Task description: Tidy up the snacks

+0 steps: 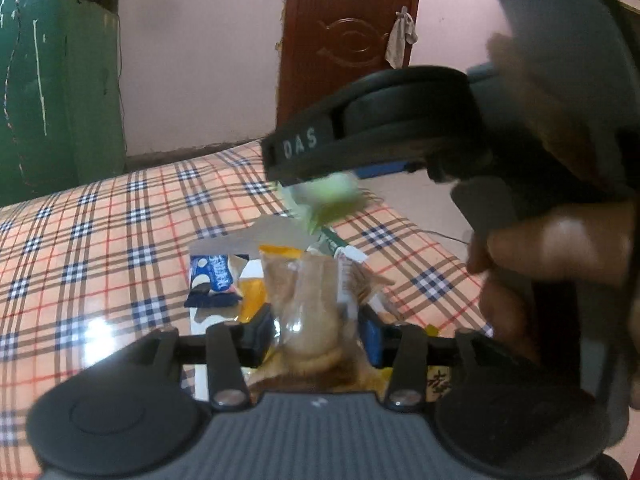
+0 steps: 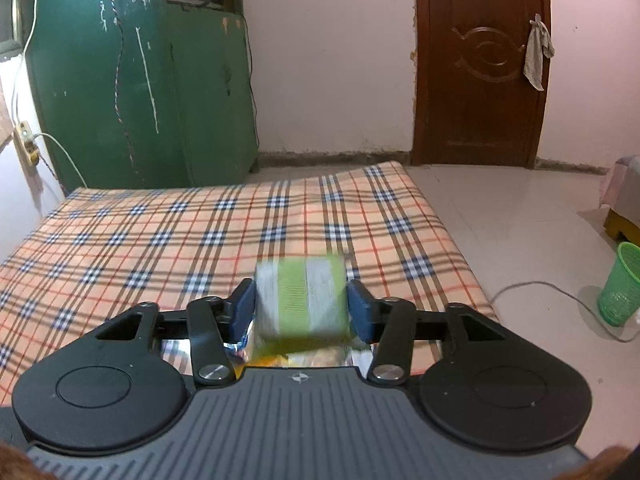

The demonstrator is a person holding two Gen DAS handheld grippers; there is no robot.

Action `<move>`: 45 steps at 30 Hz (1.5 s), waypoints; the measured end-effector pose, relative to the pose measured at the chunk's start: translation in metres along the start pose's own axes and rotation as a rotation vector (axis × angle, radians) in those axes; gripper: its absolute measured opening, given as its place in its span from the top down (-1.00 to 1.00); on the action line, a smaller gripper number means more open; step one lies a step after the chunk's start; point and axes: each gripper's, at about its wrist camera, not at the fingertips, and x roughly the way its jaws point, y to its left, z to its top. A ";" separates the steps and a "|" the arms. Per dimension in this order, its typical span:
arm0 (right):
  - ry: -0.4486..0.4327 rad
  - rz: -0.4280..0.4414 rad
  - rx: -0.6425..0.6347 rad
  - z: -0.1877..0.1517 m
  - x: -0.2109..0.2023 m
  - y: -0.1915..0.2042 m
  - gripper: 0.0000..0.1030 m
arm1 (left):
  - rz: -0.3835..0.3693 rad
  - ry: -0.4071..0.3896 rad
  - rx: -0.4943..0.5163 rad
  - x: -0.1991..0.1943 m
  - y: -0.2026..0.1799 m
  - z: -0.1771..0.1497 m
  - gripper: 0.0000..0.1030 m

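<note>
Clear biscuit packet [image 1: 308,312] sat loosely between the spread left tool [image 1: 316,334]; right tool [image 2: 301,312], at one o'clock, spread around a green packet [image 2: 301,298] (blurred). Next, likely: placing both among the pile.

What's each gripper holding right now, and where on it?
Right gripper: green packet blurs between its pads, seemingly loose. Left gripper: biscuit packet sits between pads by its sides; grip unclear.

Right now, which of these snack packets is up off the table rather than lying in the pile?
The green and white packet, between the right gripper pads; the blue one lies in the pile.
</note>
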 end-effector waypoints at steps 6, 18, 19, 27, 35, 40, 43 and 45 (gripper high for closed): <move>-0.026 -0.023 0.023 -0.004 -0.018 -0.006 -0.57 | 0.012 -0.025 -0.014 -0.013 0.004 0.000 -0.22; -0.096 -0.086 -0.002 -0.033 -0.124 -0.014 -1.00 | 0.177 -0.037 -0.073 -0.075 0.002 -0.008 -0.88; -0.093 -0.084 0.000 -0.037 -0.129 -0.015 -1.00 | 0.199 -0.030 -0.081 -0.080 0.002 -0.010 -0.90; -0.023 -0.063 0.029 -0.084 -0.170 -0.008 -1.00 | 0.345 -0.004 -0.105 -0.114 -0.007 -0.041 -0.97; -0.006 -0.077 0.027 -0.115 -0.193 0.008 -1.00 | 0.396 0.000 -0.115 -0.129 -0.015 -0.063 -0.97; -0.006 -0.099 0.038 -0.124 -0.198 0.009 -1.00 | 0.403 -0.003 -0.107 -0.139 -0.021 -0.073 -0.97; -0.003 -0.106 0.044 -0.134 -0.202 0.009 -1.00 | 0.406 0.002 -0.111 -0.142 -0.021 -0.079 -0.97; -0.003 -0.109 0.039 -0.139 -0.204 0.009 -1.00 | 0.412 -0.001 -0.118 -0.144 -0.021 -0.082 -0.97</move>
